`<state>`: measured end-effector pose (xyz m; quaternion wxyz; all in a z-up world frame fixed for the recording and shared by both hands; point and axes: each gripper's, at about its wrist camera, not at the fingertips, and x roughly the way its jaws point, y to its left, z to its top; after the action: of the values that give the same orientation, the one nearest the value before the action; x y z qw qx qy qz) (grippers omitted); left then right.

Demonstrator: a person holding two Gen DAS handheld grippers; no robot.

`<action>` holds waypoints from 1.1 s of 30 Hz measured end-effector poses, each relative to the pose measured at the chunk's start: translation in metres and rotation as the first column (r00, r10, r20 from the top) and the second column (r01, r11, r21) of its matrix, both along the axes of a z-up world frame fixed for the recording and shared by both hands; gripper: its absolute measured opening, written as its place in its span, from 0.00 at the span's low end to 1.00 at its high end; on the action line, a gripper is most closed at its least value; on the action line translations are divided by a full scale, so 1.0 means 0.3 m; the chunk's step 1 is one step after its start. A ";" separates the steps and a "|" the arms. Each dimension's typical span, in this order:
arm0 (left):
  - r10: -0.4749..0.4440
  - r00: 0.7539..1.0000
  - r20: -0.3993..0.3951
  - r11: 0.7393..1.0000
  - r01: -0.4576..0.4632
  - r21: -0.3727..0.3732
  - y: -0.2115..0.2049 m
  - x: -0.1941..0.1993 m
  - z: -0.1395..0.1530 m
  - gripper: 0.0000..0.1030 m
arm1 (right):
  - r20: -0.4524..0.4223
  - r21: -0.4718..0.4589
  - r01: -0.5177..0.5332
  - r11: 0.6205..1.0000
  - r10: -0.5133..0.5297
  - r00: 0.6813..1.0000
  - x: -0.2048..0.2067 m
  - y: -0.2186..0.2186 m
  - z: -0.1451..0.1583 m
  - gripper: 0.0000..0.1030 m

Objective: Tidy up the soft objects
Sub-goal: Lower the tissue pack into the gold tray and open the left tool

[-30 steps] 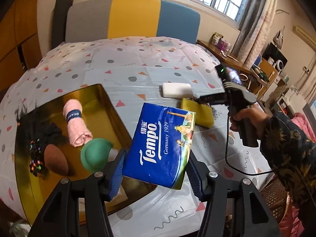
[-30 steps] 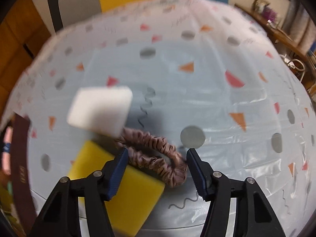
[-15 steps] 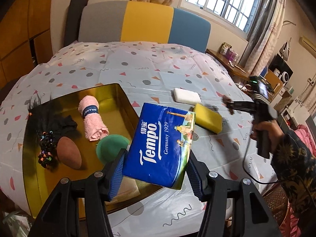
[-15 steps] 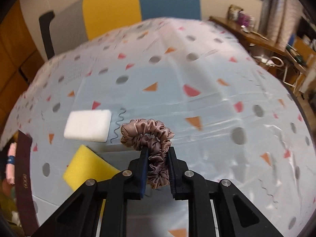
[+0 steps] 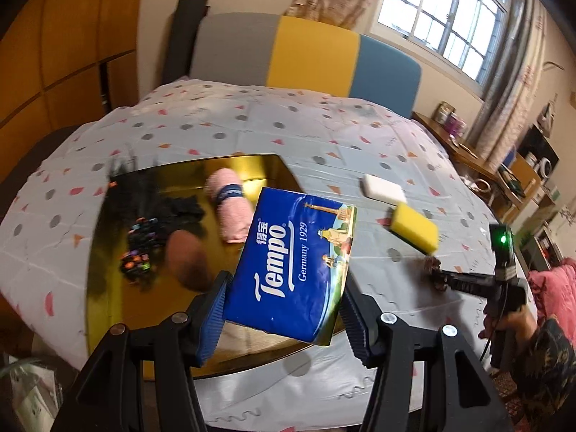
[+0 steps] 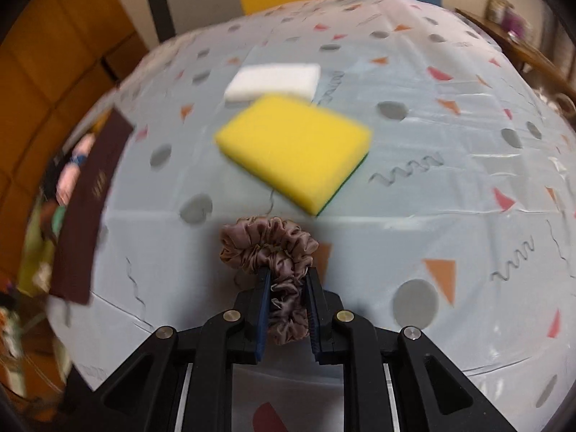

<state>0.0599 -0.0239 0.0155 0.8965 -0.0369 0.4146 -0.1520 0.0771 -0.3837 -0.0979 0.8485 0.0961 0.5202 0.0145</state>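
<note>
The right gripper (image 6: 287, 284) has just closed its jaws on the mauve scrunchie (image 6: 275, 248) and lifted it off the tablecloth (image 6: 414, 180); the yellow sponge (image 6: 293, 149) now sits upper centre, above it.

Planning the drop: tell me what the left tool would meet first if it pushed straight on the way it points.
Probably the gold tray. The left tool, clamped on the tissue pack, aims down over the tray's near right corner, so the pack would likely land there. Depth is hard to judge.
</note>
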 end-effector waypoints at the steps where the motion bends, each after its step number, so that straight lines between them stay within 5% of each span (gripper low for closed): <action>1: 0.009 1.000 -0.001 1.000 -0.009 0.000 0.013 -0.003 -0.003 0.57 | 0.010 -0.019 -0.010 1.000 0.010 1.000 0.002 0.014 0.000 0.18; 14: 0.123 0.992 0.020 0.992 -0.124 0.037 0.147 -0.035 -0.031 0.57 | 0.032 -0.018 -0.025 1.000 0.025 0.999 -0.006 0.011 -0.015 0.18; 23: 0.145 0.988 0.044 0.986 -0.148 0.075 0.168 -0.054 -0.039 0.57 | 0.055 -0.126 -0.065 0.990 0.073 0.996 -0.019 0.057 -0.018 0.18; 33: 0.212 0.977 -0.037 0.977 -0.211 0.031 0.278 -0.030 -0.092 0.57 | 0.065 -0.147 -0.067 0.987 0.077 0.995 -0.022 0.063 -0.017 0.18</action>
<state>0.0508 0.0595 -0.0122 0.8995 -0.0716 0.4281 -0.0494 0.0704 -0.3647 -0.1031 0.8698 0.0150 0.4930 0.0109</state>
